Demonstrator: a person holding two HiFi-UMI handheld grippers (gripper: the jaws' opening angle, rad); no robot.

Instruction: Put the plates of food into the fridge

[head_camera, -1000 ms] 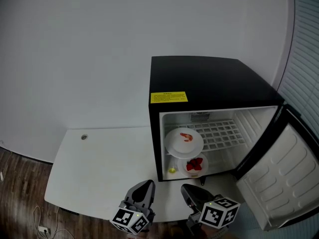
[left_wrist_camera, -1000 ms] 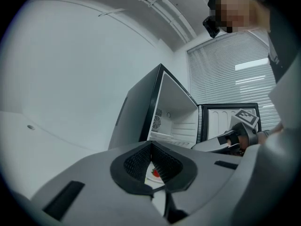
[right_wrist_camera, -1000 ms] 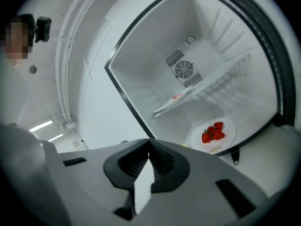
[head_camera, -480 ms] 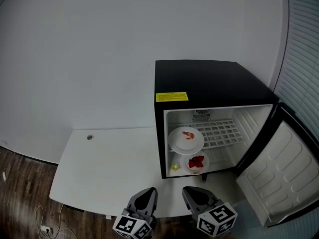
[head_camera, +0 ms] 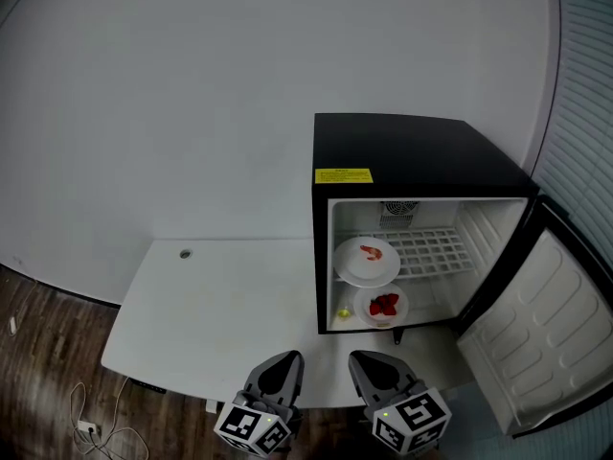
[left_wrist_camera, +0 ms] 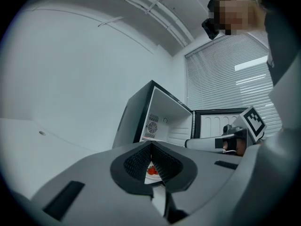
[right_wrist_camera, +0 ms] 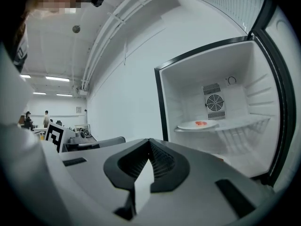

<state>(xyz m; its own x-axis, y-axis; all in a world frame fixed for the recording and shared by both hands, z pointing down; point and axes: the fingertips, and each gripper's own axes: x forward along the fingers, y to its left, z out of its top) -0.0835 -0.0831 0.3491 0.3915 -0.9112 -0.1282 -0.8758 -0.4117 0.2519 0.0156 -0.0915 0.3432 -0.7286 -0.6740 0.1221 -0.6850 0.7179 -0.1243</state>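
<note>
The black mini fridge stands open on the right of the white table. Inside it, a white plate with a shrimp rests on the wire shelf, and a white plate of strawberries sits on the floor below it. A small yellow item lies beside that lower plate. My left gripper and right gripper hover side by side over the table's near edge, both shut and empty, pointing at the fridge. The shrimp plate also shows in the right gripper view, and the strawberries peek out beneath my shut left gripper.
The fridge door hangs wide open to the right, past the table's edge. A small round grommet is set near the table's back left. Window blinds run along the right wall. Cables lie on the wooden floor.
Both grippers have drawn back from the fridge toward the table's near edge. The right gripper has rolled, turning its marker cube. The head view has shifted, so the fridge sits further right.
</note>
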